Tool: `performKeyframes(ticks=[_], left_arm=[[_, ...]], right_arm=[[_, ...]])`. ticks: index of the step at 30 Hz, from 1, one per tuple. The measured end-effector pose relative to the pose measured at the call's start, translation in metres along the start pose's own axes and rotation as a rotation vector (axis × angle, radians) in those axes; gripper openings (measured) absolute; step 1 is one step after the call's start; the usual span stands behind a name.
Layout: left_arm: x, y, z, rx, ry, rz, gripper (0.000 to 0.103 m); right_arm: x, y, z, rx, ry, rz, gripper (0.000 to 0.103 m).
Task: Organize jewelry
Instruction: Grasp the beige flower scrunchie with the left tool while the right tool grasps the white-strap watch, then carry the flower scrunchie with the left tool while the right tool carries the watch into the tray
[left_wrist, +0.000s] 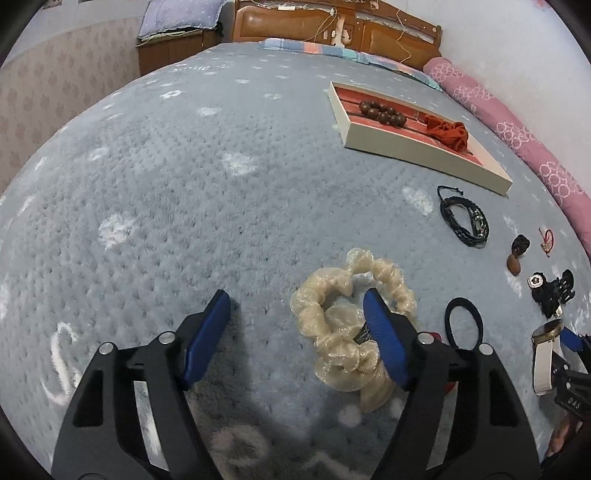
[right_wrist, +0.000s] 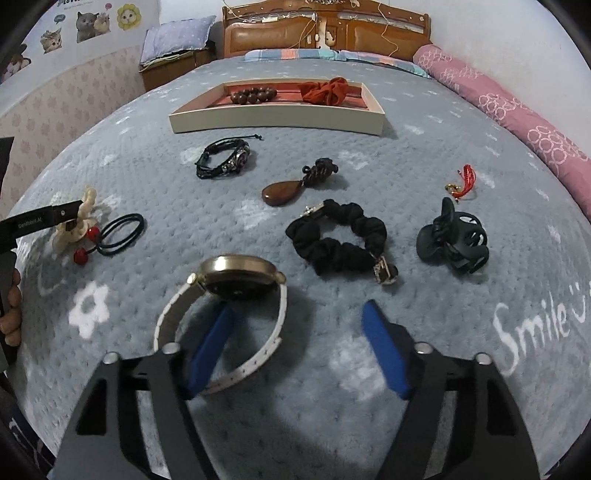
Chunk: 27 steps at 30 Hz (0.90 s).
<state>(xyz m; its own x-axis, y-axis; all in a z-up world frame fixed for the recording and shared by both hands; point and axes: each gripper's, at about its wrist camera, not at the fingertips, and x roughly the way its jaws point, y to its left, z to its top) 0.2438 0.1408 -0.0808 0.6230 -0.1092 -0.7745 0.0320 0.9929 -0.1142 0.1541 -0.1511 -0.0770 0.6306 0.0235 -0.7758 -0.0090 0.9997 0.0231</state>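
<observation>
My left gripper (left_wrist: 295, 306) is open; its right finger (left_wrist: 384, 339) pokes into the ring of a cream scrunchie (left_wrist: 332, 317) on the blue blanket. My right gripper (right_wrist: 299, 317) is open; its left finger (right_wrist: 214, 343) sits inside the white strap loop of a gold-cased watch (right_wrist: 236, 273). The cream tray (right_wrist: 273, 122) at the back holds a brown bead bracelet (right_wrist: 255, 95) and a red scrunchie (right_wrist: 325, 90). On the blanket lie a black leather bracelet (right_wrist: 221, 158), a brown pendant (right_wrist: 284, 192), a black scrunchie band (right_wrist: 340, 236), a black claw clip (right_wrist: 454, 240), a red charm (right_wrist: 463, 181) and a black hair tie with red beads (right_wrist: 118, 232).
A rolled pink quilt (right_wrist: 517, 114) lies along the right side of the bed. The wooden headboard (right_wrist: 325, 29) and pillows are at the far end. A nightstand (right_wrist: 173, 66) stands at the far left. The left gripper shows at the left edge of the right wrist view (right_wrist: 40, 221).
</observation>
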Motion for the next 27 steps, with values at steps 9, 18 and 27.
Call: performKeyframes(ticks=[9, 18, 27], left_arm=[[0.000, -0.004, -0.001, 0.027, 0.004, 0.003, 0.028], [-0.004, -0.008, -0.004, 0.041, 0.001, 0.021, 0.010], [-0.004, -0.008, -0.003, 0.041, 0.005, 0.037, 0.010]], right_arm=[[0.001, -0.001, 0.003, -0.006, 0.003, 0.025, 0.046], [0.000, 0.002, 0.003, -0.027, 0.000, 0.092, 0.020], [-0.004, -0.008, 0.007, -0.004, -0.007, 0.163, 0.008]])
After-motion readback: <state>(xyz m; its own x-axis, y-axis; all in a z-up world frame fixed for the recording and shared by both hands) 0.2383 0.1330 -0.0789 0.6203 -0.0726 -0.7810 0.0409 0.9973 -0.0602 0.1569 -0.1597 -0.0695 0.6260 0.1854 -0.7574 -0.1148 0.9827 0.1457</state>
